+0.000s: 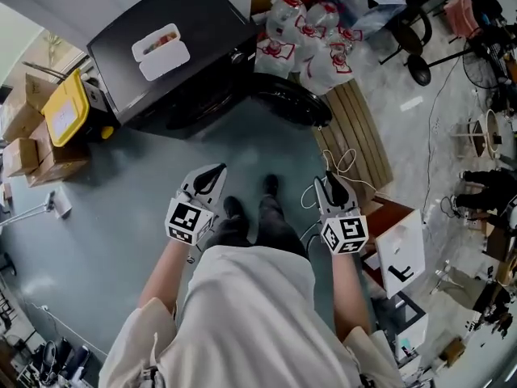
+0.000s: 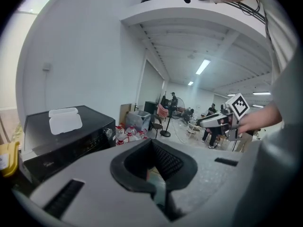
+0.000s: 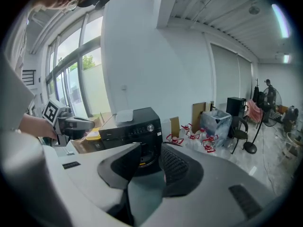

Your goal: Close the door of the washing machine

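While your right gripper stands released, with a clear gap between its pads and nothing in it, your left gripper has its tips drawn together, also on nothing. Both point ahead and somewhat down, side by side over the grey-green floor, with your forearms stretched out on either side of your legs.

Ahead of you, well apart from both grippers, the black front-loading washing machine has its round dark door swung open to the right, near the slatted wooden pallet. The drum opening is dark, so you cannot tell what is inside. A white lidded plastic box sits on the machine's top, nearer its left edge. Bare floor lies open between you and the door. Clear plastic bottles with red markings crowd just behind the door.
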The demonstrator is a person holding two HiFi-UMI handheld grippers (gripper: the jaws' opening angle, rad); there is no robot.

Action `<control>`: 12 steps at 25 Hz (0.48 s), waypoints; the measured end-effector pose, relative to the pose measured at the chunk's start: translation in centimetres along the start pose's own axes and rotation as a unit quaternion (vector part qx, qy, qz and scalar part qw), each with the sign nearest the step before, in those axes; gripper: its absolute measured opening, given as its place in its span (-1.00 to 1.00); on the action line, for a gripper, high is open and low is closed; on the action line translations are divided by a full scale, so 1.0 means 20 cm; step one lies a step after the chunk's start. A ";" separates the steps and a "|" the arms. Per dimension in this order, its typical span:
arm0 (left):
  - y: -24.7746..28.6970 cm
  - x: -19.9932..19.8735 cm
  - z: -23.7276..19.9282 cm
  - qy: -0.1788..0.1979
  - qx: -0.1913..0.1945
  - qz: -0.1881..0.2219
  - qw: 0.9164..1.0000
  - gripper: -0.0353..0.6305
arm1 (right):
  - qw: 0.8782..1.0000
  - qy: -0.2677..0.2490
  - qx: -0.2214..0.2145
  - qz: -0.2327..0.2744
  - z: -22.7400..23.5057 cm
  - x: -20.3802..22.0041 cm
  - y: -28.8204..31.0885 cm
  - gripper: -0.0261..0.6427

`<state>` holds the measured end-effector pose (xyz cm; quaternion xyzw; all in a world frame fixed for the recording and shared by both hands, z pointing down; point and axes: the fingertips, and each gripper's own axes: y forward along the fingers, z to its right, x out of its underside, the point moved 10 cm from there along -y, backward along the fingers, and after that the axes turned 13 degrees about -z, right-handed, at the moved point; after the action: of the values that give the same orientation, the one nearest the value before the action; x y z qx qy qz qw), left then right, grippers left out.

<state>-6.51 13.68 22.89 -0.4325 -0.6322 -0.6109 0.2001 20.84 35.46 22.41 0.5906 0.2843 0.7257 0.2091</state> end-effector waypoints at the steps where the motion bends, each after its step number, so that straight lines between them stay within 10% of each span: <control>1: 0.04 -0.01 0.00 -0.003 -0.006 -0.001 1.000 -0.87 | 1.000 -0.003 -0.006 -0.006 0.05 -0.01 0.04 -0.48; 12: 0.62 0.06 -0.04 -0.041 -0.036 -0.034 0.998 -0.87 | 0.996 -0.031 -0.050 -0.069 0.54 0.05 0.58 -0.47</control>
<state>2.41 11.71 31.30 -0.4424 -0.6317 -0.6215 0.1380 31.51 29.12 32.28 0.5807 0.2813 0.7041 0.2963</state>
